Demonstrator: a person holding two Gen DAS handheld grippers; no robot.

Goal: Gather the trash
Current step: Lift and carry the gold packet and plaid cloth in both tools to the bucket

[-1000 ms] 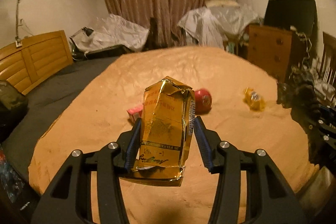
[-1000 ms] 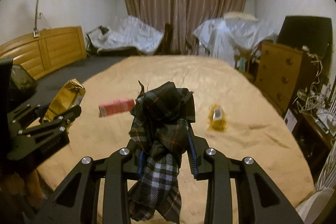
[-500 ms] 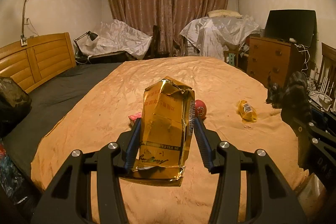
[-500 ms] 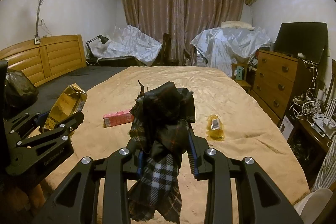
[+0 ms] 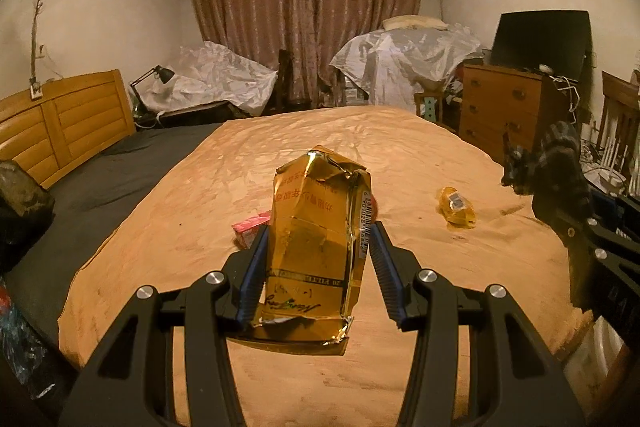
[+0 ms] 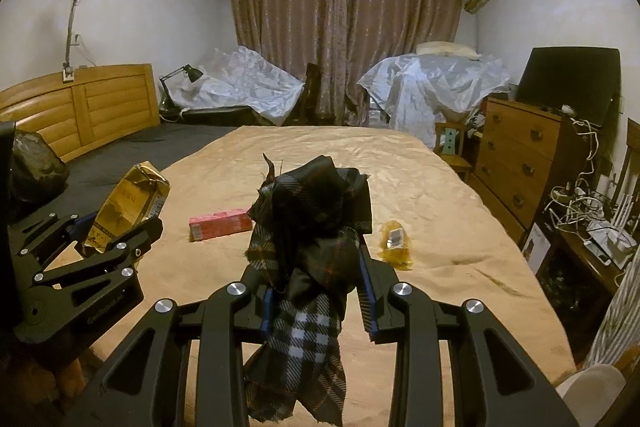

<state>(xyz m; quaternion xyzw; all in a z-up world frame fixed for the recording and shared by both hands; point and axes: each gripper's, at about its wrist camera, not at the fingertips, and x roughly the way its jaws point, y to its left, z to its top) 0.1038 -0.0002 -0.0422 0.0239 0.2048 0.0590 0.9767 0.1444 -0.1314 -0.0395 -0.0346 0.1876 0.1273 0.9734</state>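
Note:
My left gripper (image 5: 318,255) is shut on a crumpled gold foil packet (image 5: 316,251) and holds it above the orange bedspread (image 5: 168,247). The packet also shows at the left of the right wrist view (image 6: 128,203). My right gripper (image 6: 318,279) is shut on a dark plaid cloth scrap (image 6: 312,255), which hangs down between the fingers. On the bed lie a pink carton (image 6: 220,223), partly hidden behind the packet in the left view (image 5: 250,229), and a yellow wrapper (image 6: 395,241) (image 5: 456,207). A red round thing (image 5: 374,213) peeks from behind the packet.
A black bag (image 6: 36,167) sits at the far left on the dark sheet. A wooden headboard (image 5: 60,123) is on the left. A chest of drawers (image 6: 516,163) and tangled cables (image 6: 576,203) stand to the right of the bed. Covered furniture stands by the curtains.
Both grippers have risen and levelled, so the room sits lower in view. The red round thing is now mostly hidden behind the gold packet. Both grips are unchanged.

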